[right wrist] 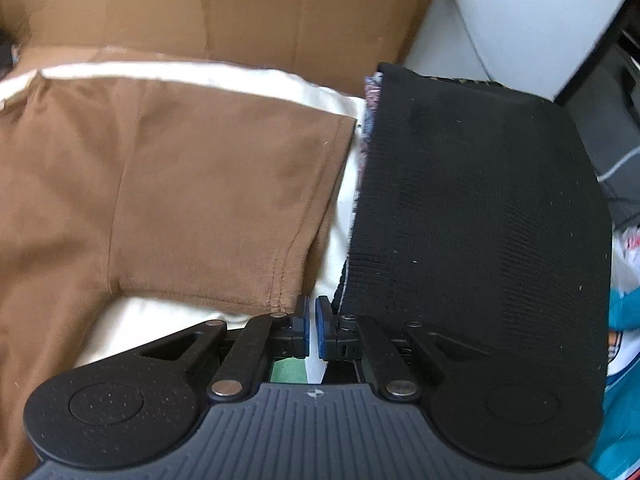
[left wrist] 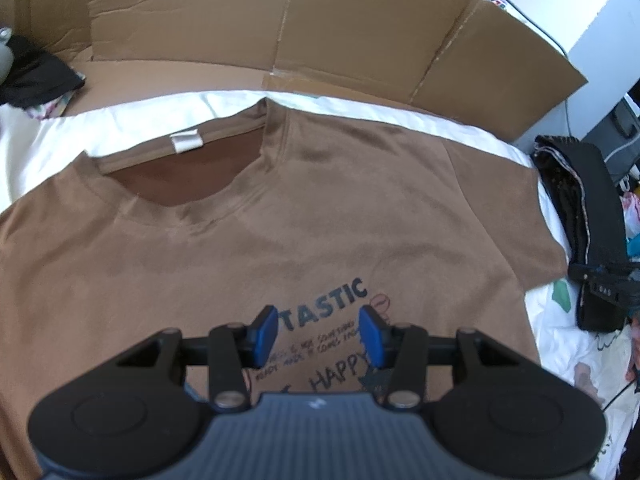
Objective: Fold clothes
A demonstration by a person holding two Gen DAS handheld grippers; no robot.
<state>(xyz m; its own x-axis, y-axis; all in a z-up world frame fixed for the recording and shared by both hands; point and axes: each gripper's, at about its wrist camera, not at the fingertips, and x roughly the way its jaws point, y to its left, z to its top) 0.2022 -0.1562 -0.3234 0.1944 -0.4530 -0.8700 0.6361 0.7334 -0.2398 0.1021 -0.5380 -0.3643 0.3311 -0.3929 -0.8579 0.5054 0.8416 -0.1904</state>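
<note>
Hovering low in the left wrist view, the left gripper (left wrist: 318,334) holds its blue pads wide apart, gripping nothing, above the printed chest of the brown cotton T-shirt (left wrist: 224,240), which lies spread flat, collar toward the upper left, on the white sheet (left wrist: 48,140). A pinch here could catch both layers and bunch the print.

Only the right wrist view shows the right gripper (right wrist: 311,330), pads nearly together with nothing visibly between them, at the sleeve hem (right wrist: 280,302) beside a folded black knit garment (right wrist: 480,220); it risks snagging that instead.

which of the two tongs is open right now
The left tongs, blue pads spread wide over the brown t-shirt; the right tongs are nearly shut, holding nothing.
</note>
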